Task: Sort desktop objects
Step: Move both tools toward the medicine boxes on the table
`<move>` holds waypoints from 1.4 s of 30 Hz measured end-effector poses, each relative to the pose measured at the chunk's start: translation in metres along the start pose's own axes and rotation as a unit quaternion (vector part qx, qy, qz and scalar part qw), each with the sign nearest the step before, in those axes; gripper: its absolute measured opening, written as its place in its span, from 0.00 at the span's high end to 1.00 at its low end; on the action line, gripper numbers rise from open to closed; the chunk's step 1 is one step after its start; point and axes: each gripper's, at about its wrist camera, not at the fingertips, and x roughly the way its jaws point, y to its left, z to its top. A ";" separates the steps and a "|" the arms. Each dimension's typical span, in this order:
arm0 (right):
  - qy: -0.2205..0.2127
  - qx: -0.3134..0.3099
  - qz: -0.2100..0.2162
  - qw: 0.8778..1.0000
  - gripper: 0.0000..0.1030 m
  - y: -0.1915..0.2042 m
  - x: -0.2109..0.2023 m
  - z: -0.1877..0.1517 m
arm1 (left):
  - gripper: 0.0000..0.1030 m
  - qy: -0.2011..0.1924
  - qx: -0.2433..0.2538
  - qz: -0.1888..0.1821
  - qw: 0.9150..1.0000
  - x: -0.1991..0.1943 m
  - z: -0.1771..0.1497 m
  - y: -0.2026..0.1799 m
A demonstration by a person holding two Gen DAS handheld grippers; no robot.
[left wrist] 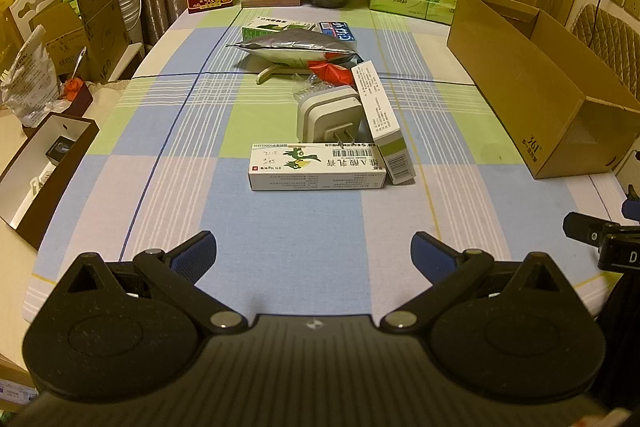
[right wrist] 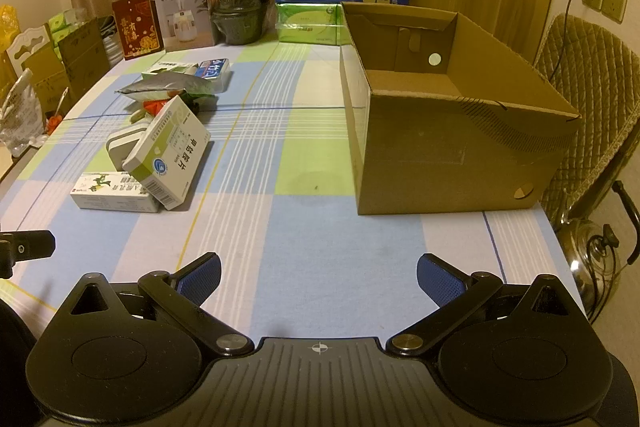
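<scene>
Opening stage of sorting. The left gripper [left wrist: 314, 255] and right gripper [right wrist: 319, 279] are hovering over the near edge of the checked tablecloth [left wrist: 304, 211], both with jaws spread wide and holding nothing. The loose items are lying mid-table: a white carton [left wrist: 318, 167], a leaning pill box [left wrist: 382, 119], a plug adapter [left wrist: 328, 115] and a foil pouch [left wrist: 292, 45]. The cardboard box [right wrist: 452, 155] is standing empty to the right. Judged next: reaching forward to the nearest carton, closing across its narrow sides.

Left claw [left wrist: 314, 253] wide open, empty, angled downward; right claw [right wrist: 319, 277] likewise.
</scene>
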 end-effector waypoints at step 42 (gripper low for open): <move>0.002 -0.025 0.024 0.999 0.02 0.014 0.001 0.001 | 0.01 0.020 -0.001 -0.075 0.997 0.006 0.004 0.012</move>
